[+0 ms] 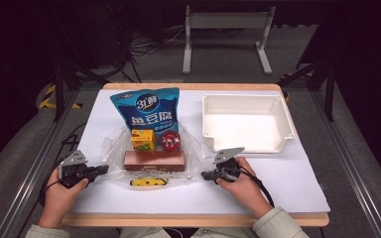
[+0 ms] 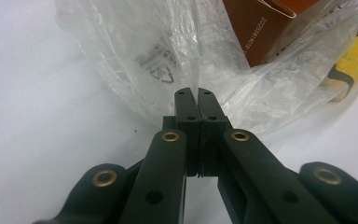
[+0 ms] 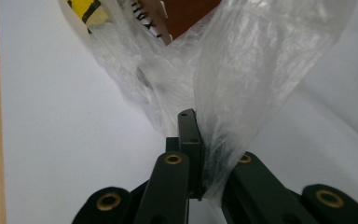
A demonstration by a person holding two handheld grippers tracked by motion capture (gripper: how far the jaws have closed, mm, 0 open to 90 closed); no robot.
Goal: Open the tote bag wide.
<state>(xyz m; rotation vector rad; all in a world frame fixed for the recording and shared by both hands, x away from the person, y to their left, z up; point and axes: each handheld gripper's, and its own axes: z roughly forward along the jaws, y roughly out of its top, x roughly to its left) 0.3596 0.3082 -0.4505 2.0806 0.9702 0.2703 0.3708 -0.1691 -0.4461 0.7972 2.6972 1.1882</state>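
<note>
A: Where does the bag sit, and what has hold of it?

B: The clear plastic bag (image 1: 114, 148) lies flat near the front edge of the bench (image 1: 278, 188), left of its middle, with the goods resting on it. The left tool (image 1: 100, 170) has its jaws pressed together on the bag's left margin; in the left gripper view the film (image 2: 135, 60) bunches right at the closed tips. The right tool (image 3: 192, 122) pinches the right margin, film draped over one jaw.

A: How should the step go, then?

B: It looks like opening or lifting the bag by its two sides. Both pinches should stay firm and rise together, level, since thin film slips or tears if one side leads. A slow pull keeps the brown box (image 1: 154, 160) and the smaller items from sliding toward the front edge.

A: Anything readable?

B: The blue snack pouch (image 1: 146, 111) toward the back edge carries large Chinese characters, 鱼豆腐, under a round logo. The box's side shows a printed number string in the left gripper view, too small to trust. The film bears a faint triangular mark. The yellow carton (image 1: 143, 139), red round tin (image 1: 170, 140) and yellow packet (image 1: 149, 182) have print too blurred to read. The white bin (image 1: 278, 106) at the back right is unmarked.
</note>
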